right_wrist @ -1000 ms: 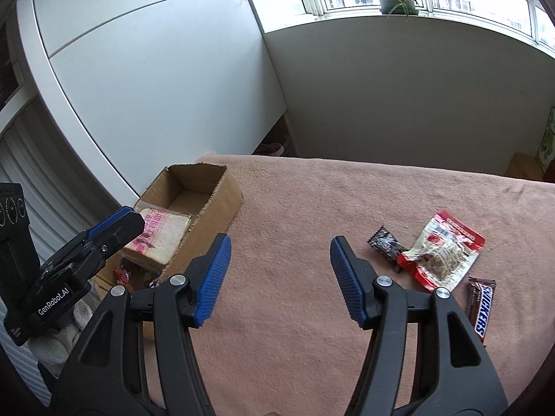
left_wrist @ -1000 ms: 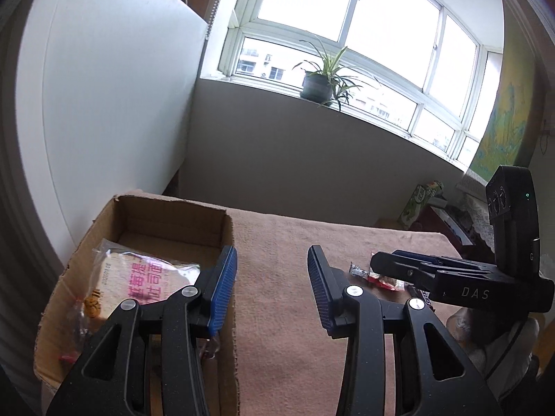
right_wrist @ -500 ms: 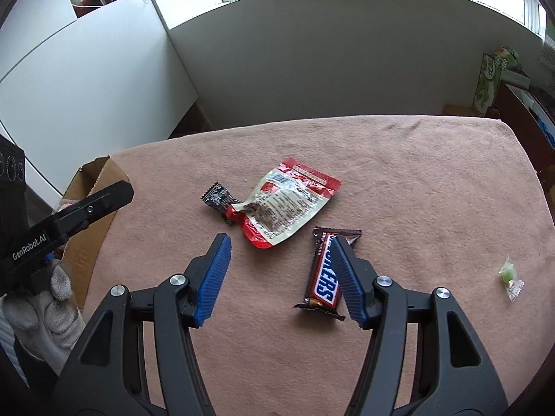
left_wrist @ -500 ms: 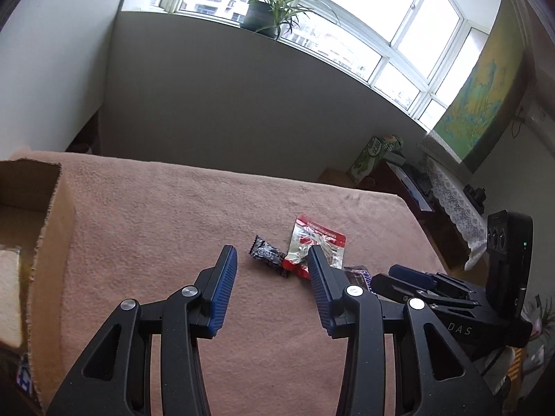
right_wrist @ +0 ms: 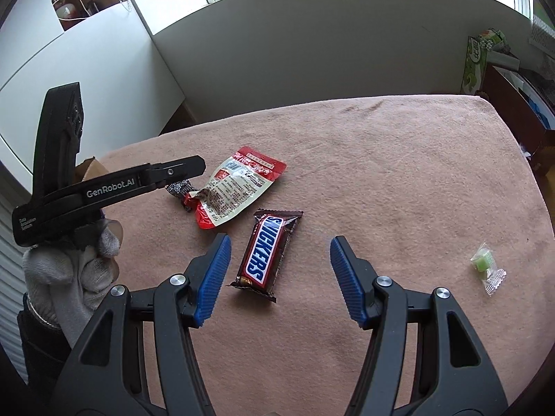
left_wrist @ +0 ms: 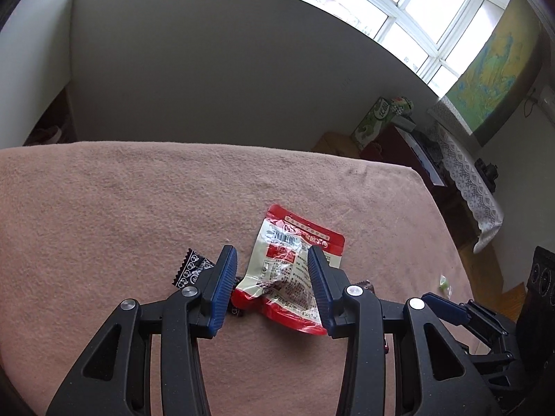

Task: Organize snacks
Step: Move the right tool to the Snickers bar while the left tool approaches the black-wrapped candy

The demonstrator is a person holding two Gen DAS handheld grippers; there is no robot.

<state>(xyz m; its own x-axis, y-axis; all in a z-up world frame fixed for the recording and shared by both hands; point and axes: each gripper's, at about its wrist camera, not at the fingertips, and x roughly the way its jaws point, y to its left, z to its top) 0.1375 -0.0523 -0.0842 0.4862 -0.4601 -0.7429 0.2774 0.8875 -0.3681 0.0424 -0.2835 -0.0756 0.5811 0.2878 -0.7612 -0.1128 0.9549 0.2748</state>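
Over the pink cloth-covered table (left_wrist: pixel 104 208), both empty, open grippers have swung from the box: left gripper (left_wrist: pixel 272 286) straddles the red-and-white foil pouch (left_wrist: pixel 288 270), right gripper (right_wrist: pixel 277 277) has the brown Snickers bar (right_wrist: pixel 267 253) at 11 o'clock, so pickups look next

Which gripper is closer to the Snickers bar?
Right. The right gripper hangs just above the Snickers bar, open jaws framing it. The left gripper is over the red-and-white pouch beside it.

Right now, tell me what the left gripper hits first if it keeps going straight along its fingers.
Most likely the red and white snack pouch: it lies between the open fingers of the left gripper, not yet touched. Depth is unclear; the small black wrapper sits just outside.
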